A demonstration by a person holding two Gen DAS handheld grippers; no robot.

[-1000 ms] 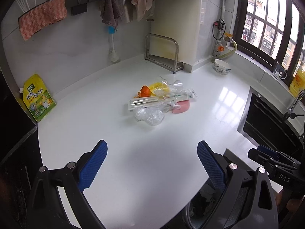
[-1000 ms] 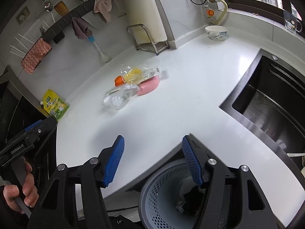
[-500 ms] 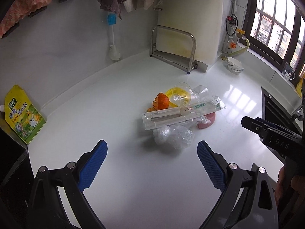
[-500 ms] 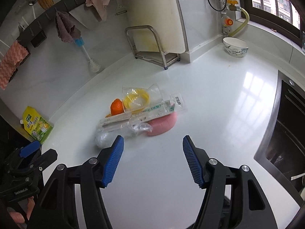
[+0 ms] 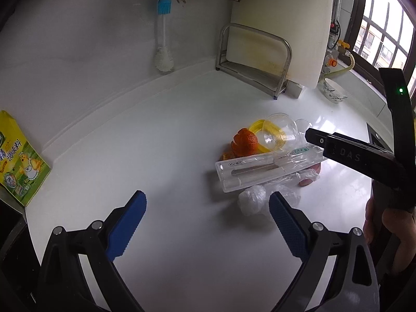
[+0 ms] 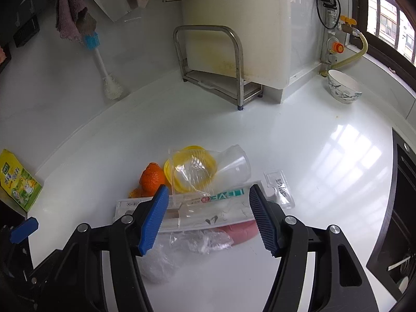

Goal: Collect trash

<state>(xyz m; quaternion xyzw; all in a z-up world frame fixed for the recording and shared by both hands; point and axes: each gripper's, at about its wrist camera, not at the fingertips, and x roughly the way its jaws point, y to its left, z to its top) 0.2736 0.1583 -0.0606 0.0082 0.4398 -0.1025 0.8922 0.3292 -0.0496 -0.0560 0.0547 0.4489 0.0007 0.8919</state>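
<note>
Trash (image 6: 197, 197) is being lain mid-table (image 6: 325, 156); right gripper (image 6: 208, 215) is being held over it, fingers spread, left gripper (image 5: 208, 223) likewise. Long packet (image 6: 208, 210) should be straddled squarely before pinching.

White tabletop (image 6: 299, 140) across the frame. At centre, an orange peel (image 6: 152, 177), a yellow lid (image 6: 182, 179), a clear plastic cup (image 6: 231, 165) and a clear wrapper with teal lettering (image 6: 208, 209); a pink piece (image 6: 243, 231) below. Tongs (image 6: 208, 219) are black with blue ribbed pads (image 6: 153, 221). Yellow-green pouch (image 6: 17, 182) at left; white bowl with dark floral pattern (image 6: 343, 87) at upper right.
</note>
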